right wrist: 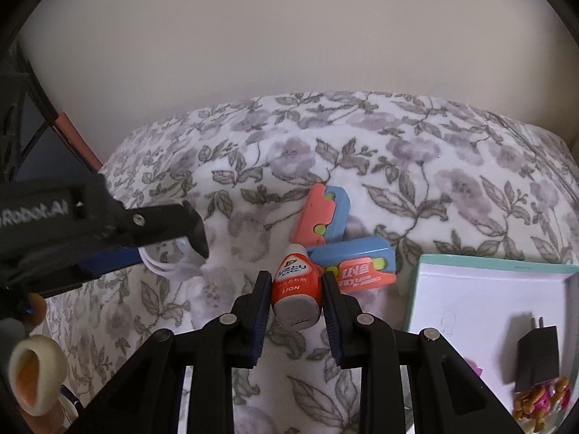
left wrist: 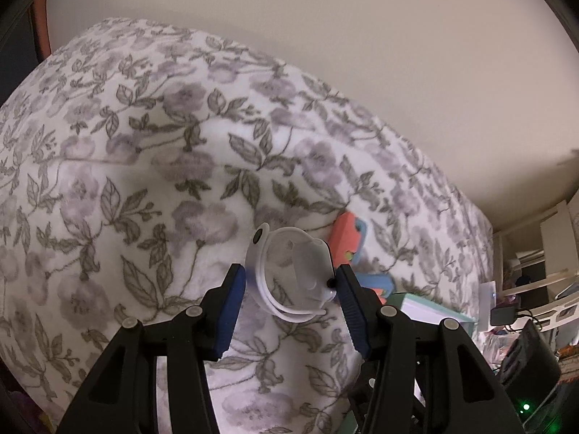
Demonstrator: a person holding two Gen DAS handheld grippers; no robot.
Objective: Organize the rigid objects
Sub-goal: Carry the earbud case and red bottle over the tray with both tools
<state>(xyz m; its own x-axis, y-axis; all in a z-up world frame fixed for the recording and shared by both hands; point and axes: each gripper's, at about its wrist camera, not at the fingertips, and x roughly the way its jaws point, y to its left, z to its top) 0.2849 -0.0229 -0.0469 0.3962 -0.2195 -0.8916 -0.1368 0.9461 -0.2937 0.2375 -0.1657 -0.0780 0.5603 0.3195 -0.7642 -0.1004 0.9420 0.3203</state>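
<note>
Left wrist view: your left tongs (left wrist: 289,282) grasp the clear round case (left wrist: 295,264) by its sides, lifted off the floral blanket (left wrist: 144,144), so its white loop hangs free.

Right wrist view: your right tongs (right wrist: 296,285) are clenched on the orange bottle (right wrist: 296,285), base toward you, ready to carry. The open white box (right wrist: 488,289) lies just right of them; two pink-and-blue toys (right wrist: 325,213) wait just beyond the fingertips.
</note>
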